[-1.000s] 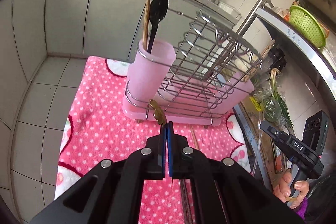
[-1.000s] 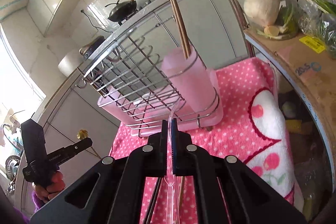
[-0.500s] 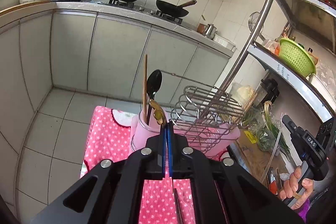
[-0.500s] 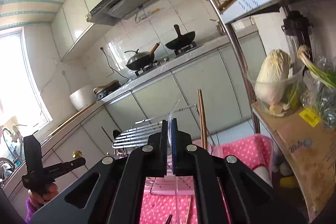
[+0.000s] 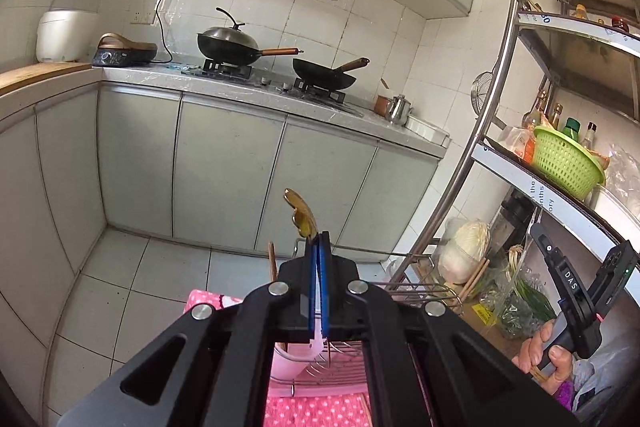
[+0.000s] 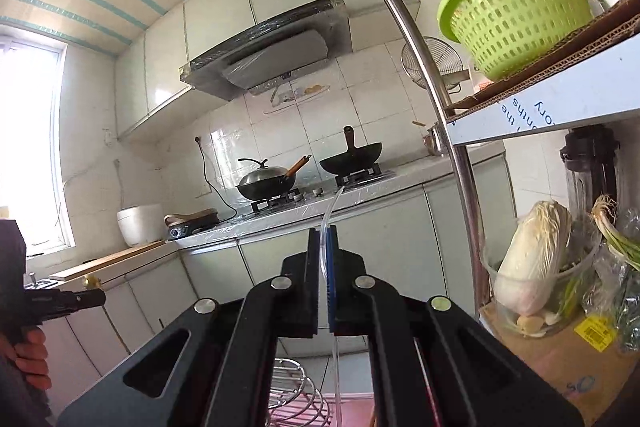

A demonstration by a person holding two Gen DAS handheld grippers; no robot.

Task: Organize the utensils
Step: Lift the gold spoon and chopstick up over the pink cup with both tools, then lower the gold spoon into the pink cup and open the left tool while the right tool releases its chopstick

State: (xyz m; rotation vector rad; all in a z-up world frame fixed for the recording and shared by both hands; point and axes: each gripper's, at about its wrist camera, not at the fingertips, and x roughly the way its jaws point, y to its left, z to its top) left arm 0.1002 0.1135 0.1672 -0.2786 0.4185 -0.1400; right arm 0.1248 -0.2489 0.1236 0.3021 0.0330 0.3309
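Note:
My left gripper [image 5: 318,239] is shut on a gold metal utensil [image 5: 301,213], whose handle end sticks up past the fingertips. It is raised above the pink utensil cup [image 5: 298,351] and wire drying rack [image 5: 416,287], which show low behind the fingers. A wooden chopstick [image 5: 273,267] stands in the cup. My right gripper [image 6: 325,235] is shut on a clear plastic utensil [image 6: 332,207] that runs up and down through the fingers. The rack's wire loops [image 6: 292,383] show at the bottom of the right wrist view. Each gripper shows in the other's view, the right [image 5: 560,267] and the left [image 6: 64,301].
A pink polka-dot cloth [image 5: 320,411] lies under the rack. A metal shelf unit [image 5: 492,131] stands at the right with a green basket [image 5: 564,163], a cabbage [image 6: 532,251] and greens. The counter [image 5: 240,83] with two woks is behind.
Both grippers have risen and tilted upward with their utensils. The rack and cup dropped from mid-frame to the bottom edge, and the stove and hood came into view.

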